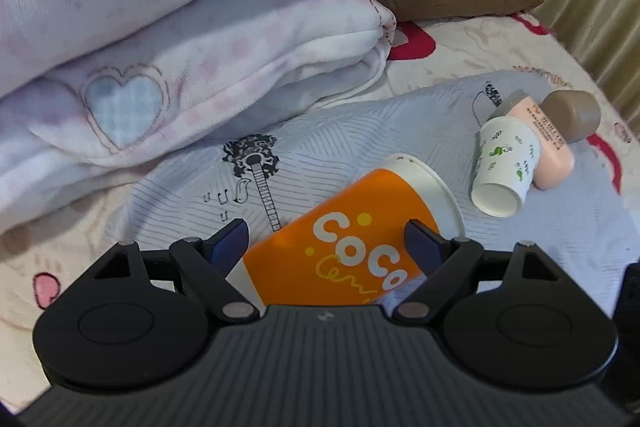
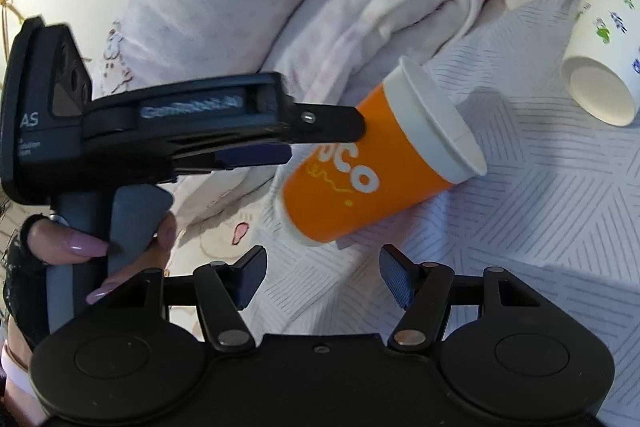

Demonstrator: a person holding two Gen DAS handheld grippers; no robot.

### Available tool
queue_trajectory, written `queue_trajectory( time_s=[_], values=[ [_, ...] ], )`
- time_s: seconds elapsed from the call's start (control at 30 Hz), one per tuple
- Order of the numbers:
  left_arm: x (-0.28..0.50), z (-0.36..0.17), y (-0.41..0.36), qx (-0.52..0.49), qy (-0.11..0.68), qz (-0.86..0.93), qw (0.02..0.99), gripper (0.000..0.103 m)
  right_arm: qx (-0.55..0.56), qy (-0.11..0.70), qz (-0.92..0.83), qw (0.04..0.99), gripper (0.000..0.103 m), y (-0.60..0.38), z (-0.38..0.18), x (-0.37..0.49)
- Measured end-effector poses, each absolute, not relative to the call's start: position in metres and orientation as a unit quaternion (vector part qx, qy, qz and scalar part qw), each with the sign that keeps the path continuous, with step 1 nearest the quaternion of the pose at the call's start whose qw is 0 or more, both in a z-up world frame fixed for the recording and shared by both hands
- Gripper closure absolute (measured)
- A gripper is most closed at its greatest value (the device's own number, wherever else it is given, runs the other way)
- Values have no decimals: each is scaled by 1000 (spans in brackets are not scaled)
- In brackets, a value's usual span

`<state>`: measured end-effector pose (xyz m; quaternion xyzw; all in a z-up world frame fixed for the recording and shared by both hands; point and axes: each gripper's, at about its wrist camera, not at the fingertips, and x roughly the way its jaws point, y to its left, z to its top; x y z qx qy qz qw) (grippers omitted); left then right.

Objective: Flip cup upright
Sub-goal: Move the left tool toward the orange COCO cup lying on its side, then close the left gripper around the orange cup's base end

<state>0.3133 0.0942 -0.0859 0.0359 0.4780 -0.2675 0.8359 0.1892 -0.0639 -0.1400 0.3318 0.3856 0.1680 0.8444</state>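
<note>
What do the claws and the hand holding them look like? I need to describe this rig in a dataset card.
Both claws, left and right, are black plastic with dark blue ribbed pads, silver pivot pins and round knuckle housings. The left one has a grey-blue handle and trigger. The hand gripping it has long pale-pink nails and a dark cuff.

The cup (image 1: 352, 239) is a tall paper one, orange-walled, with a white band and rolled rim at its mouth and a white ring at its base. White letters "CoCo" and a yellow scribble run along its side. It lies tilted on its side on a pale grey striped cloth, not upright. In the left wrist view its mouth points up and right, away from the camera, and its base points toward the camera. In the right wrist view the cup (image 2: 360, 167) slants with its mouth raised toward the upper right and its base low at the left, casting a shadow beneath. Its wall looks undented.
</note>
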Motion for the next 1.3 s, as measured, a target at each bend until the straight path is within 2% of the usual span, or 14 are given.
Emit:
queue_trajectory(
  time_s=[0.23, 0.3, 0.37, 0.63, 0.77, 0.93, 1.1, 1.3],
  values=[
    [322, -100, 104, -12, 519, -280, 808, 18, 342, 391, 150, 841, 34, -70, -152, 197],
    [320, -99, 103, -19, 520, -278, 807, 24, 343, 391, 148, 841, 34, -71, -155, 197],
    [317, -97, 99, -15, 519, -285, 806, 35, 344, 391, 147, 841, 34, -70, -155, 195],
    [308, -94, 90, -13, 519, -285, 806, 40, 341, 381, 133, 849, 35, -82, -148, 196],
    [309, -98, 96, -43, 520, -283, 805, 40, 337, 391, 130, 847, 35, -88, -145, 203],
    [308, -104, 101, -66, 522, -291, 799, 41, 316, 404, 127, 849, 26, -87, -144, 213],
    [308, -112, 111, -103, 529, -294, 789, 40, 281, 412, 147, 854, 27, -88, -138, 220],
    [297, -112, 103, -91, 533, -292, 789, 40, 223, 416, 164, 866, 27, -87, -128, 217]
  ],
)
